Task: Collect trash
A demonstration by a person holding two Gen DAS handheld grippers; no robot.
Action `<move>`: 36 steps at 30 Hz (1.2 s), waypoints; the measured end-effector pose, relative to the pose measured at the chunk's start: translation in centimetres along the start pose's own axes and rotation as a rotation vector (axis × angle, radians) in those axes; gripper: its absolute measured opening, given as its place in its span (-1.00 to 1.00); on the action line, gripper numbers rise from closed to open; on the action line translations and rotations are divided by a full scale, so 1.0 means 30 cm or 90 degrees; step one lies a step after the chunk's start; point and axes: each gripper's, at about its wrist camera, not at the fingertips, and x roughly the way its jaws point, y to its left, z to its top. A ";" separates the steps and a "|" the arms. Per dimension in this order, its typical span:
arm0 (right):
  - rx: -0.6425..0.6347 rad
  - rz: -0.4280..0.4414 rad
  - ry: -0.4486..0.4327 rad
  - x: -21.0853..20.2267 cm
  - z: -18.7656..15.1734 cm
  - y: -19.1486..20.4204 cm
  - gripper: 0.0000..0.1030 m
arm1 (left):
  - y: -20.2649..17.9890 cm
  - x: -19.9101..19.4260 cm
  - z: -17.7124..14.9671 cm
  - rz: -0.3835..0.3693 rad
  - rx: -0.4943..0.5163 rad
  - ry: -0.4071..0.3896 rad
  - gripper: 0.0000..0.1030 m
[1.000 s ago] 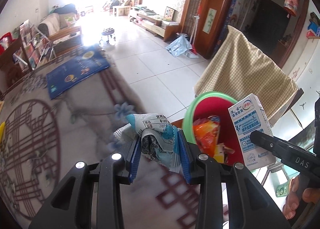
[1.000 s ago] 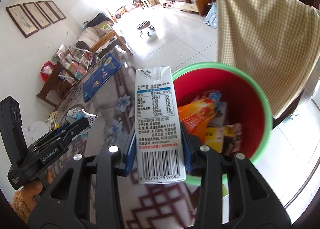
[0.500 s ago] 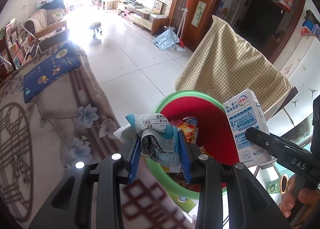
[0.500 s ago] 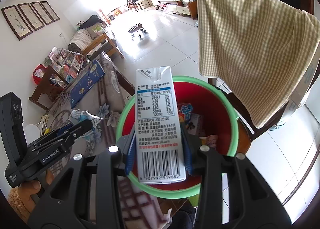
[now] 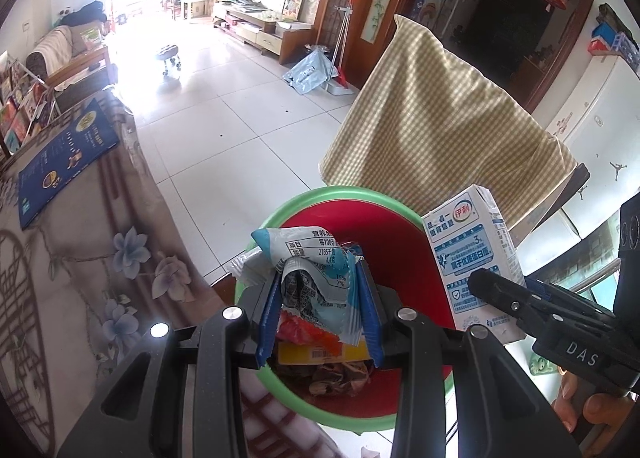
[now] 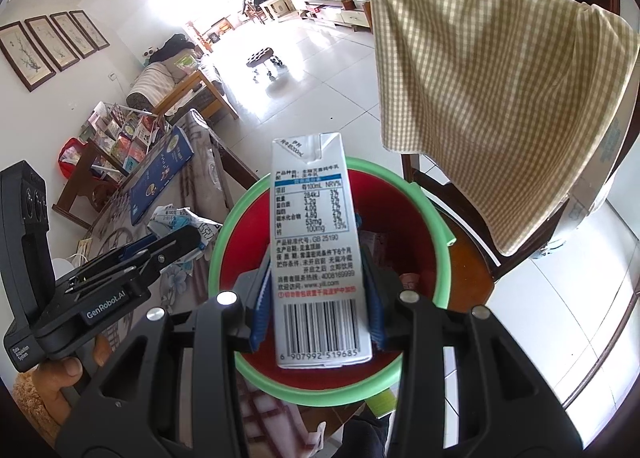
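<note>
Crumpled wrapper (image 5: 316, 278): a white and light-blue snack bag with a printed nutrition table, pinched between the blue pads of the left claw (image 5: 318, 310); in the left wrist view it sits over the open mouth of the bin, its upper end sticking out past the pads.
Milk carton (image 6: 318, 258): a small white and blue carton, upright, barcode at the bottom and nutrition panel facing the right wrist camera; the right claw (image 6: 318, 298) is clamped on its lower half, one pad on each side. In the right wrist view it is in front of the bin's opening.
Left claw: pressed onto the wrapper from both sides, held by a hand (image 6: 60, 374) seen at the lower left of the right wrist view.
Right claw: closed on the carton; fingers (image 5: 592, 406) of the hand carrying it show at the lower right of the left wrist view.
Bin (image 5: 288, 213): a round red pail with a light green rim, already holding trash, among it an orange and yellow packet (image 5: 320, 350) and brownish crumpled scraps.
Worktop (image 5: 80, 278): just beside the bin on its left, covered with a grey-brown cloth printed with blue flowers; a dark blue box (image 5: 60, 153) lies flat on its far part.
Chair (image 6: 460, 209): dark wood, right behind the bin, with a beige checked cloth (image 6: 492, 73) draped over its back.
Floor (image 5: 224, 105): pale glossy tiles running towards a bright living area.
</note>
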 end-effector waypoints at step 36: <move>-0.124 0.025 -0.150 -0.092 -0.007 0.273 0.91 | 0.290 -0.341 -0.009 0.128 -0.115 -0.215 0.84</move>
